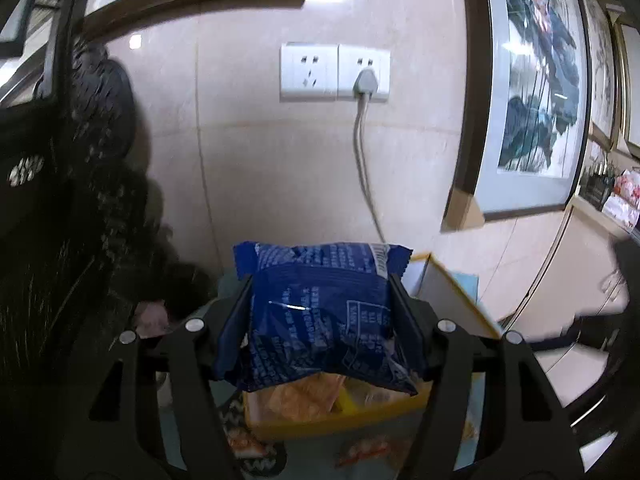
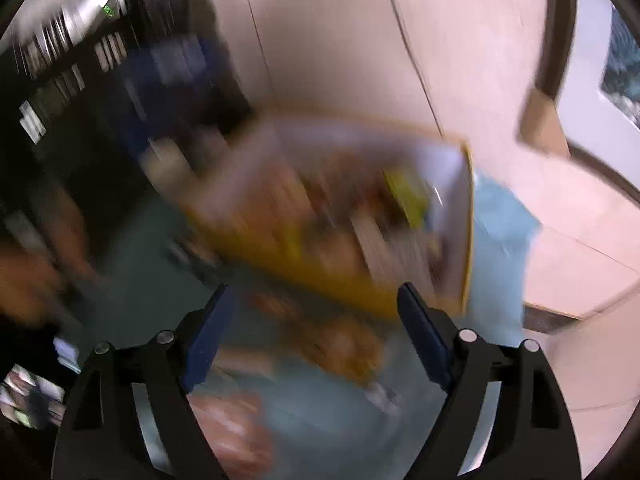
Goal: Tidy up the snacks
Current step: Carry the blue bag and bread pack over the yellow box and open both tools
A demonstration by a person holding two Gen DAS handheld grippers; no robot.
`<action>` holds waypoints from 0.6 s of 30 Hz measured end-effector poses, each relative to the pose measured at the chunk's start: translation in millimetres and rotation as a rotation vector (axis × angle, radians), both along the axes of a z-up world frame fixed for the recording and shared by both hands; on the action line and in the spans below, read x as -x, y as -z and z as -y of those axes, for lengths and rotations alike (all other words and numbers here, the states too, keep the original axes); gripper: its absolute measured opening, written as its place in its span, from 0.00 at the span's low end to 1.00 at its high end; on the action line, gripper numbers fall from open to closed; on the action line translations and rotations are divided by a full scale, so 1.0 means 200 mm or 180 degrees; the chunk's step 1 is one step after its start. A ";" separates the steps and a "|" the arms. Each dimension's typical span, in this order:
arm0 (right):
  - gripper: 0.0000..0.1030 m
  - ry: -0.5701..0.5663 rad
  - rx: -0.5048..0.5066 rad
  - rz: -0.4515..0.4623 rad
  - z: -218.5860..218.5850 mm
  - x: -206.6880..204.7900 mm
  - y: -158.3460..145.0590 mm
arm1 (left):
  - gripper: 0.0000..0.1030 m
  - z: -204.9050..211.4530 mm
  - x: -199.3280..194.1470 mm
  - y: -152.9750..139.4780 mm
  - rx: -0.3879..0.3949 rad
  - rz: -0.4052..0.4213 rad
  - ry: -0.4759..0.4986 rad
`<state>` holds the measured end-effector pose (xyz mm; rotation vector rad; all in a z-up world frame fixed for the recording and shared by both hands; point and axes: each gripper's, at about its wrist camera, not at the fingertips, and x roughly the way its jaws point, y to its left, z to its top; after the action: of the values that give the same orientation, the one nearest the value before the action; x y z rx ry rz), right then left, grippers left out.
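Observation:
In the left wrist view my left gripper [image 1: 322, 300] is shut on a blue snack packet [image 1: 320, 312], its pads pressing both sides. The packet hangs above a yellow box [image 1: 360, 412] that holds orange snack packs. The right wrist view is heavily blurred. There my right gripper [image 2: 316, 312] stands open, with nothing between its blue pads [image 2: 208, 340]. Just beyond its fingertips lies the yellow box [image 2: 320, 272], filled with several snacks. An orange packet [image 2: 344, 348] lies on the table in front of the box, below the open jaws.
A tiled wall with a socket plate [image 1: 334, 72] and a plugged-in cable rises behind the box. A framed painting [image 1: 532, 80] leans at the right. Dark furniture [image 1: 48, 200] fills the left side. A pinkish packet [image 2: 232, 432] lies on the light blue tabletop [image 2: 500, 220].

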<state>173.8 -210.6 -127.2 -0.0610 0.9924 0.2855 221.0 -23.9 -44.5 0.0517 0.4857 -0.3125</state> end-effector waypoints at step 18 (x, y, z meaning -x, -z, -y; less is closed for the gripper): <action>0.25 -0.0423 0.0812 -0.0221 -0.34 -0.01 0.62 | 0.64 -0.21 0.22 0.27 0.0146 -0.0491 -0.0224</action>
<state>176.0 -142.0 -250.3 -0.3521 1.0916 0.2827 176.6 17.8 -97.6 -0.0344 0.6318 -0.2595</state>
